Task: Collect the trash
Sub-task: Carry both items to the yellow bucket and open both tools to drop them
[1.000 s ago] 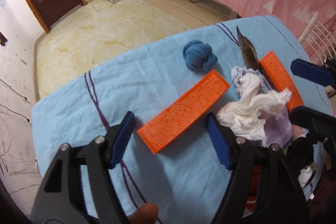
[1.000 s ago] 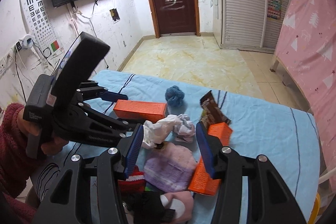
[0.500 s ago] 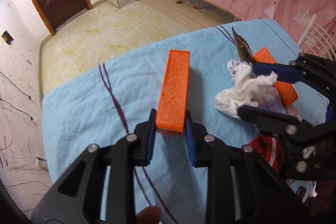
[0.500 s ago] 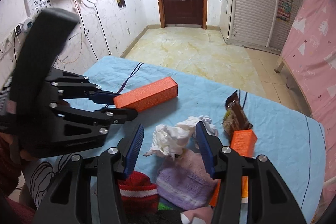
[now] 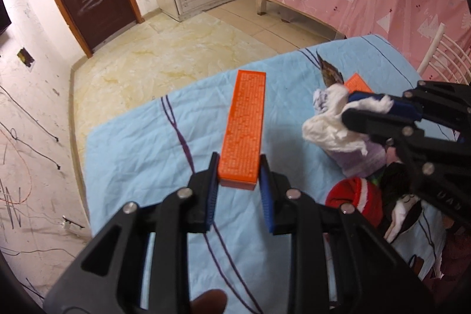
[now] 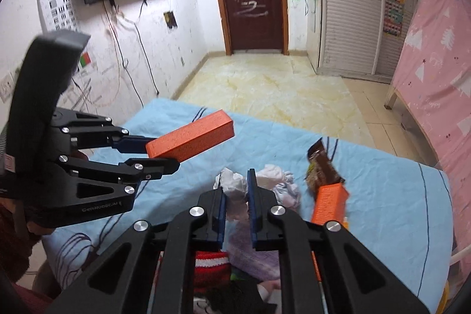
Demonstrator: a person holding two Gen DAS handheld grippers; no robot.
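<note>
Orange box, left wrist view: long orange cardboard box (image 5: 243,131) is clamped by its near end between the jaws of the left gripper (image 5: 238,184), held up off the light blue striped tablecloth (image 5: 141,149).
Tissue, left wrist view: right gripper (image 5: 365,114) off to the side has its jaws closed on the crumpled white tissue wad (image 5: 329,125), sitting over a lilac knit cloth (image 5: 359,158).
Leftovers, left wrist view: brown snack wrapper (image 5: 329,72) and a second orange box (image 5: 357,83) lie on the table, next to a red and white knit item (image 5: 353,196).
Grips, right wrist view: same story here, right gripper (image 6: 237,190) pinches the tissue (image 6: 234,184), left gripper (image 6: 159,149) carries the box (image 6: 191,140) clear of the cloth.
Leftovers, right wrist view: more pale crumpled paper (image 6: 279,184) lies just beside the held wad, wrapper (image 6: 322,167) touching the other box (image 6: 329,202).
Progress: early I'd say. Two pieces picked up, none binned as far as I can see, no bin in view anywhere. Wrapper, second box and the extra paper are left.
</note>
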